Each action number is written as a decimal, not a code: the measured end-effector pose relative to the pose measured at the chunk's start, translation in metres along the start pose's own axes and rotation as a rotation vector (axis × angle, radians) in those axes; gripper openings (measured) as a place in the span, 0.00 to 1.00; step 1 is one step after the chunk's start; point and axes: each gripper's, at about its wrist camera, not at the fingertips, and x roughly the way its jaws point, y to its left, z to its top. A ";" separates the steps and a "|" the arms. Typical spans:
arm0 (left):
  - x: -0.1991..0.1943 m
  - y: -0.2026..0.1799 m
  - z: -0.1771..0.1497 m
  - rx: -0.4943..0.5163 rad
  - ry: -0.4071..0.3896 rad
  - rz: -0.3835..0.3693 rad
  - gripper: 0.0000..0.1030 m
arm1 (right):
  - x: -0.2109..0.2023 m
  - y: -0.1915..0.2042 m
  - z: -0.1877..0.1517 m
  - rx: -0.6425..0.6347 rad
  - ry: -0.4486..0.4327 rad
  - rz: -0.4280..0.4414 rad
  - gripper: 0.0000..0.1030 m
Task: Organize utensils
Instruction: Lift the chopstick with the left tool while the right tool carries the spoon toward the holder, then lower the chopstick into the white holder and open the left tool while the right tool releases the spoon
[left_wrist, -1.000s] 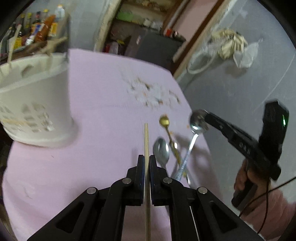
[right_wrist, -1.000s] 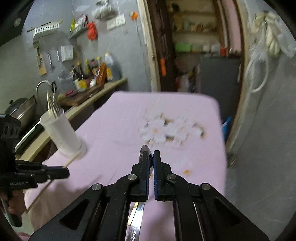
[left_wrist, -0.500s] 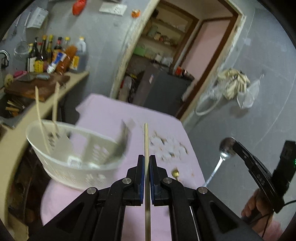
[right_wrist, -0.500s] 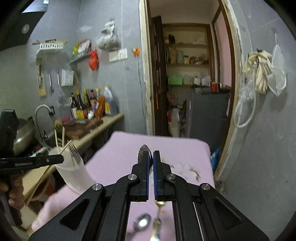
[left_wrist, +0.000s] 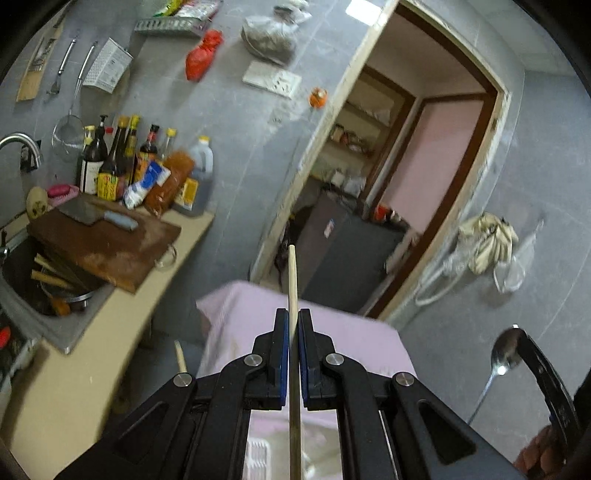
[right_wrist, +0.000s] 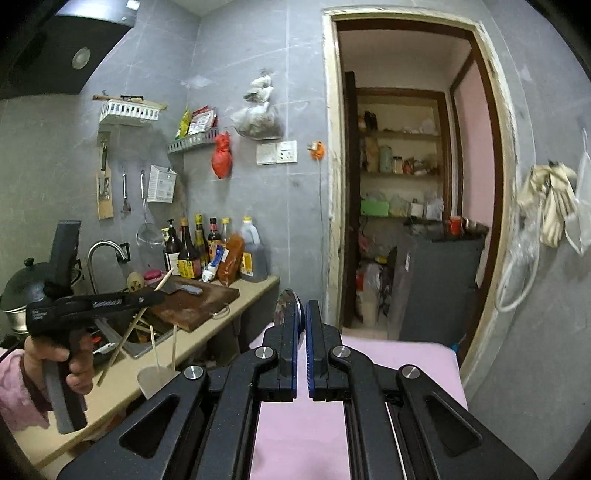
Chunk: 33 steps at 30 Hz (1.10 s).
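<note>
Home kitchen: sink (left_wrist: 33, 291), sauce bottles (right_wrist: 192, 251).

A pale wooden chopstick (left_wrist: 293, 280) is sticking straight out above the pink-covered table (left_wrist: 243, 317), its shaft running back down toward the white holder (right_wrist: 157, 380) at the table's near left edge. A shiny steel spoon (left_wrist: 504, 356) is hanging bowl-up over the table's right side, handle slanting down. Two more chopsticks (right_wrist: 162, 350) are standing tilted in the holder.
</note>
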 end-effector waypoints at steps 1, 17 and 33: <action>0.002 0.003 0.004 -0.002 -0.008 -0.004 0.05 | 0.003 0.006 0.002 -0.010 -0.002 -0.007 0.04; 0.069 0.046 0.011 -0.024 -0.026 -0.013 0.05 | 0.049 0.094 0.001 -0.255 0.045 -0.153 0.03; 0.054 0.047 -0.015 0.086 -0.035 0.001 0.05 | 0.068 0.123 -0.026 -0.336 0.129 -0.158 0.03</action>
